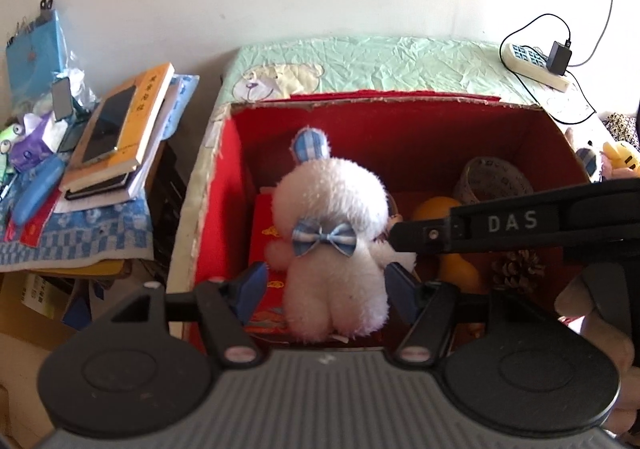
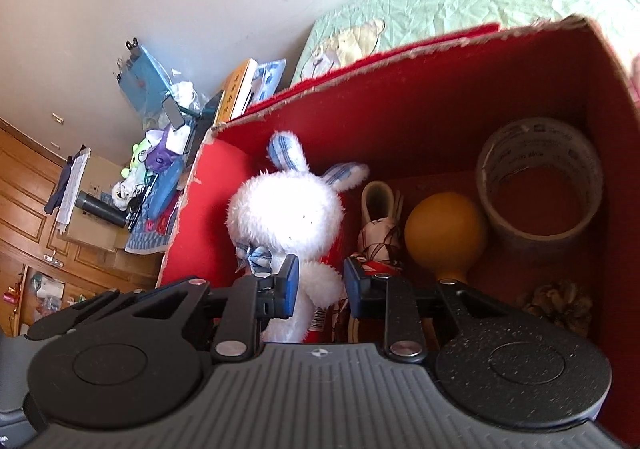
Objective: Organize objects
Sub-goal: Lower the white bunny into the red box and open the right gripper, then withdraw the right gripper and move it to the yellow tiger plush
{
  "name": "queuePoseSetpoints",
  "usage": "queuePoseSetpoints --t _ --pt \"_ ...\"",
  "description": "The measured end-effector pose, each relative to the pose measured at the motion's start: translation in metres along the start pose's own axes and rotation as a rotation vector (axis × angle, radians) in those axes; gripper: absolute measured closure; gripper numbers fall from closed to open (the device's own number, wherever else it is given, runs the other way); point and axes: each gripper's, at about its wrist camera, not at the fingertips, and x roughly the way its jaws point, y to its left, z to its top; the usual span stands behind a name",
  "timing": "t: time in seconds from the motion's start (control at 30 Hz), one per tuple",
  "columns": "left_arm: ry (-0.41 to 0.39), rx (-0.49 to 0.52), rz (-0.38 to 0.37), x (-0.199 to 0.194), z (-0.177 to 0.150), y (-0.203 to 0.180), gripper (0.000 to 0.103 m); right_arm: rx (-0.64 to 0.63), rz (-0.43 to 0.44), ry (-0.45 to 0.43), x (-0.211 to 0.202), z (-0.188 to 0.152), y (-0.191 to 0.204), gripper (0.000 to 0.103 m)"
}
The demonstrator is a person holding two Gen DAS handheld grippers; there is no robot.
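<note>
- While I lean over the red-lined cardboard box (image 1: 400,137), the fluffy white plush rabbit with blue checked ears and a blue bow (image 1: 332,241) stands upright in its left part, on a red packet with gold print (image 1: 266,245).
- My left gripper (image 1: 326,285) has its blue pads either side of the rabbit's lower body; they look to be just at the fur, but I cannot tell whether they press on it.
- My right gripper (image 2: 318,285) comes in from the right, and its partly open jaws straddle the rabbit's white arm (image 2: 322,283); I cannot tell if they pinch it.
- What the next move turns on, I judge: the rabbit's long axis runs up and down, straight ahead of the left gripper, so that hand is better placed, square on the body.
- Beside it in the box lie a yellow-orange gourd-shaped toy (image 2: 444,233), a roll of clear printed tape (image 2: 540,185) and a brown pine cone (image 2: 556,305).
</note>
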Motion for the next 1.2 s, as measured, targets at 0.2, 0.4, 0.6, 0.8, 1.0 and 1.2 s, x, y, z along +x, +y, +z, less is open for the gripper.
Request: queuePoseSetpoints --t 0.2,0.4,0.6,0.8,1.0,1.2 --pt "0.009 0.008 0.015 -0.006 0.001 -0.016 0.033 -0.055 -0.044 -0.05 -0.021 -0.012 0.001 0.073" --pt "-0.006 0.019 0.021 -0.016 -0.003 -0.039 0.03 -0.078 -0.045 -0.086 -0.046 -0.023 -0.006 0.073" --pt "-0.002 0.026 0.04 -0.025 -0.006 -0.068 0.03 -0.098 -0.022 -0.1 -0.075 -0.032 -0.017 0.072" --pt "-0.042 0.041 0.06 -0.043 -0.006 -0.101 0.025 -0.12 -0.001 -0.126 -0.105 -0.036 -0.029 0.072" --pt "-0.055 0.048 0.057 -0.054 -0.007 -0.132 0.025 -0.139 0.004 -0.141 -0.131 -0.038 -0.043 0.072" --pt "-0.057 0.072 0.032 -0.064 -0.006 -0.172 0.025 -0.15 -0.007 -0.169 -0.16 -0.043 -0.065 0.07"
